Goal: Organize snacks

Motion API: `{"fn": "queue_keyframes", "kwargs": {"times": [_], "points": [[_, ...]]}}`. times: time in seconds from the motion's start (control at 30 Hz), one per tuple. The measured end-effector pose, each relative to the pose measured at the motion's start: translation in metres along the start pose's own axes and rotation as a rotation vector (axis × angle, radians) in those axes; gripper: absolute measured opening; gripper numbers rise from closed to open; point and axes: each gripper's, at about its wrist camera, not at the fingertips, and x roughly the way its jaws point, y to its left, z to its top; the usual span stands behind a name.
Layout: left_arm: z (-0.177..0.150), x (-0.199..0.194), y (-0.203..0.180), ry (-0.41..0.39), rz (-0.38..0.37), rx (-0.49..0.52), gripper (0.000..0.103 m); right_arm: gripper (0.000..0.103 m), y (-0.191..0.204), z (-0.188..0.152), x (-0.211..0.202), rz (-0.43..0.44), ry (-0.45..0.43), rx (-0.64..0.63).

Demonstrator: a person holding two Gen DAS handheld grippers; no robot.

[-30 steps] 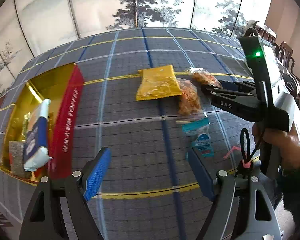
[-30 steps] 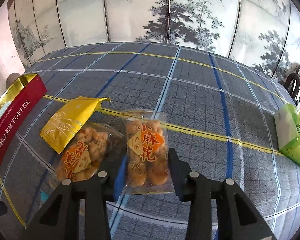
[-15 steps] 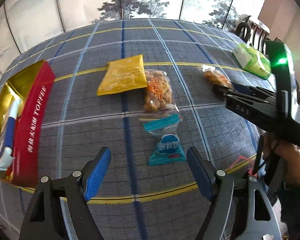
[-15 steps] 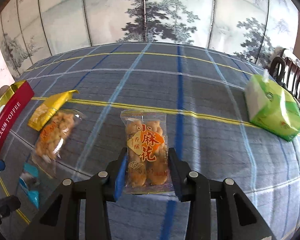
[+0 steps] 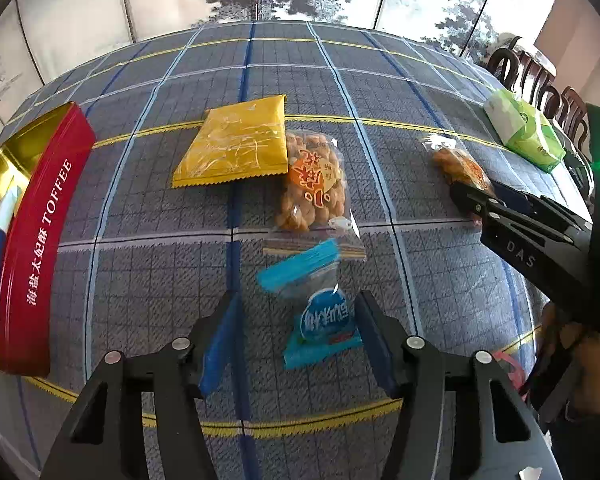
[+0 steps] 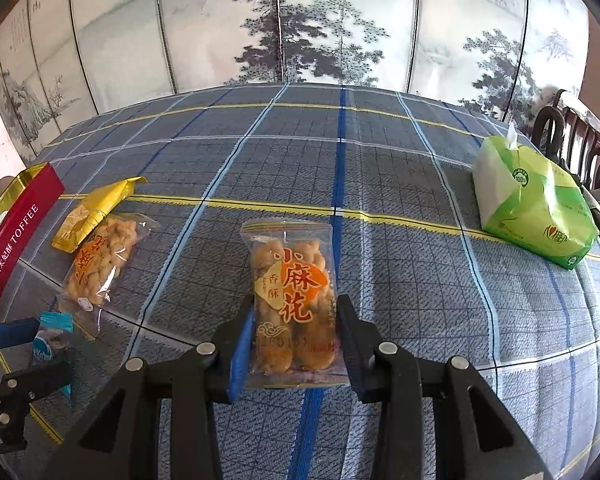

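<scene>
Left wrist view: the left gripper (image 5: pixel 298 344) is closing around a blue snack packet (image 5: pixel 320 312) lying on the plaid-covered table (image 5: pixel 440 280); the packet is sitting between the jaws, with the pads not yet pressing on it. A clear bag of fried twists (image 5: pixel 314 184) is lying just beyond it, touching a yellow packet (image 5: pixel 236 144). A red toffee tin (image 5: pixel 44 236) is standing open at the left.

Right wrist view: the right gripper (image 6: pixel 296 344) is clamping a second clear bag of fried twists (image 6: pixel 294 292) between its pads. A green tissue pack (image 6: pixel 536 208) is resting on the table at the right, well apart.
</scene>
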Motion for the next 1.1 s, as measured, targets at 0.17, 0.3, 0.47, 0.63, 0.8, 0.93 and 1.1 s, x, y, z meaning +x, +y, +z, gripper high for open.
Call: {"fn": "queue_keyframes", "kwargs": {"times": [0.17,0.3,0.47,0.63,0.8,0.93,1.1], "points": [[0.002,0.001,0.003,-0.001,-0.014,-0.010,0.047,0.040,-0.001,0.000,0.000,0.001,0.000,0.000],[0.001,0.001,0.006,-0.009,-0.018,-0.008,0.044,0.040,-0.001,0.000,0.000,0.001,0.000,0.000],[-0.001,-0.001,0.010,-0.013,-0.026,-0.009,0.037,0.040,0.000,0.000,0.000,-0.001,0.000,0.000],[-0.002,-0.004,0.010,-0.016,-0.023,-0.001,0.035,0.040,0.002,0.000,0.000,-0.010,0.001,-0.007],[-0.005,-0.010,0.015,-0.025,-0.020,-0.001,0.035,0.040,0.002,0.000,0.000,-0.016,0.001,-0.011],[-0.006,-0.016,0.020,-0.032,-0.017,-0.004,0.035,0.040,0.003,-0.001,-0.001,-0.019,0.001,-0.013],[-0.007,-0.031,0.027,-0.062,-0.002,0.006,0.035,0.040,0.002,-0.001,-0.001,-0.020,0.001,-0.014]]}}
